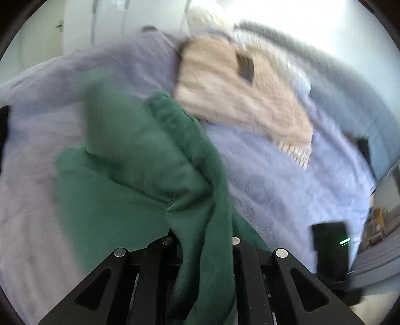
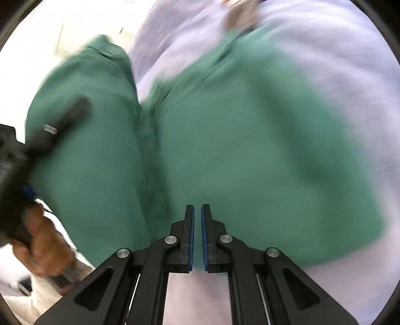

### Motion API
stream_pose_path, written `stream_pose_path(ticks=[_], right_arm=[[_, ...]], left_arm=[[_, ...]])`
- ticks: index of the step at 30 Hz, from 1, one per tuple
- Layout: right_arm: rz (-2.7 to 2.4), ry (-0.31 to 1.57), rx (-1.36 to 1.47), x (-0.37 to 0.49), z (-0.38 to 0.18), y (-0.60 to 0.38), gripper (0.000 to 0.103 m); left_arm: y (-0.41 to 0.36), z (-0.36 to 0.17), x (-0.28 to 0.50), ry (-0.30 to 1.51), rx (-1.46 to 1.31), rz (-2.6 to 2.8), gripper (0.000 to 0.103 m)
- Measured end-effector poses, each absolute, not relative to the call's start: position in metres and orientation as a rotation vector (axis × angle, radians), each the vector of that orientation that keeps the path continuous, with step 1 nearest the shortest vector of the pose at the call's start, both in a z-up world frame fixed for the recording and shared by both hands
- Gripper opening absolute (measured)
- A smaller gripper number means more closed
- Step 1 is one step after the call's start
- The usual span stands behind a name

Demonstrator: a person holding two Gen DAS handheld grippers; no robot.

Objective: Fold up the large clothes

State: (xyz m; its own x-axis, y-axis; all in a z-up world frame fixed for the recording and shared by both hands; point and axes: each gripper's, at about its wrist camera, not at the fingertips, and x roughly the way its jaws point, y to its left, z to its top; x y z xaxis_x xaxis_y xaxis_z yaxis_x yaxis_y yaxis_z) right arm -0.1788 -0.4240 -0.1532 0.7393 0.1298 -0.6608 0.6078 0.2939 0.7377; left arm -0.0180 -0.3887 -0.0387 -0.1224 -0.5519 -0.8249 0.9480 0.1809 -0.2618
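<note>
A green garment lies rumpled on a lavender bedcover. A bunched fold of it runs up between the fingers of my left gripper, which is shut on it; the cloth hides the pads. In the right wrist view the green garment spreads over the bedcover, and its left part is lifted beside the blurred left gripper, held by a hand. My right gripper hovers over the garment's near edge, blue pads almost together, nothing seen clamped.
A folded beige knitted sweater lies farther back on the bed. A grey headboard or cushion edge runs along the right. The black body of the right gripper shows at lower right. White wardrobe doors stand behind the bed.
</note>
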Motion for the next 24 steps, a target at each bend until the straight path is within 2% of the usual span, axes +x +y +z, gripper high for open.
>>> stream_pose_path(ticks=[1,5,6,7,8,9,14,15,16,17,18,21,24], right_arm=[[-0.387,0.698,1.285,-0.198,-0.161,-0.435,0.010],[-0.414,0.659,1.416,-0.241,-0.193,-0.456,0.009],[-0.394,0.641,1.447,-0.249,-0.199,-0.457,0.009],[-0.381,0.634,1.457,-0.253,-0.202,-0.460,0.009],[-0.367,0.629,1.461,-0.255,-0.204,-0.461,0.009],[-0.352,0.622,1.466,-0.255,-0.207,-0.462,0.009],[-0.306,0.529,1.548,-0.264,-0.212,-0.490,0.010],[-0.294,0.485,1.576,-0.270,-0.211,-0.496,0.014],[-0.285,0.451,1.596,-0.276,-0.209,-0.498,0.032],[-0.273,0.400,1.622,-0.283,-0.208,-0.504,0.046],[-0.256,0.353,1.638,-0.286,-0.208,-0.508,0.066],[-0.184,0.307,1.640,-0.283,-0.196,-0.520,0.066],[-0.140,0.443,1.589,-0.238,-0.186,-0.532,0.066]], left_arm=[[-0.398,-0.053,-0.028,1.045,0.536,-1.367,0.013],[-0.414,-0.101,-0.053,1.065,0.654,-1.274,0.017],[-0.413,-0.102,-0.055,1.060,0.655,-1.278,0.035],[-0.412,-0.101,-0.056,1.070,0.637,-1.295,0.067],[-0.409,-0.094,-0.057,1.072,0.596,-1.311,0.080],[-0.405,-0.089,-0.058,1.056,0.555,-1.328,0.086],[-0.389,-0.047,-0.058,1.020,0.501,-1.402,0.086],[-0.379,-0.038,-0.050,0.985,0.476,-1.377,0.086],[-0.371,-0.032,-0.042,0.967,0.457,-1.345,0.086],[-0.360,-0.027,-0.027,0.956,0.430,-1.284,0.086],[-0.353,-0.028,-0.015,0.957,0.417,-1.238,0.086],[-0.328,-0.042,0.032,0.981,0.402,-1.034,0.086],[-0.302,-0.065,0.065,1.057,0.384,-0.889,0.086]])
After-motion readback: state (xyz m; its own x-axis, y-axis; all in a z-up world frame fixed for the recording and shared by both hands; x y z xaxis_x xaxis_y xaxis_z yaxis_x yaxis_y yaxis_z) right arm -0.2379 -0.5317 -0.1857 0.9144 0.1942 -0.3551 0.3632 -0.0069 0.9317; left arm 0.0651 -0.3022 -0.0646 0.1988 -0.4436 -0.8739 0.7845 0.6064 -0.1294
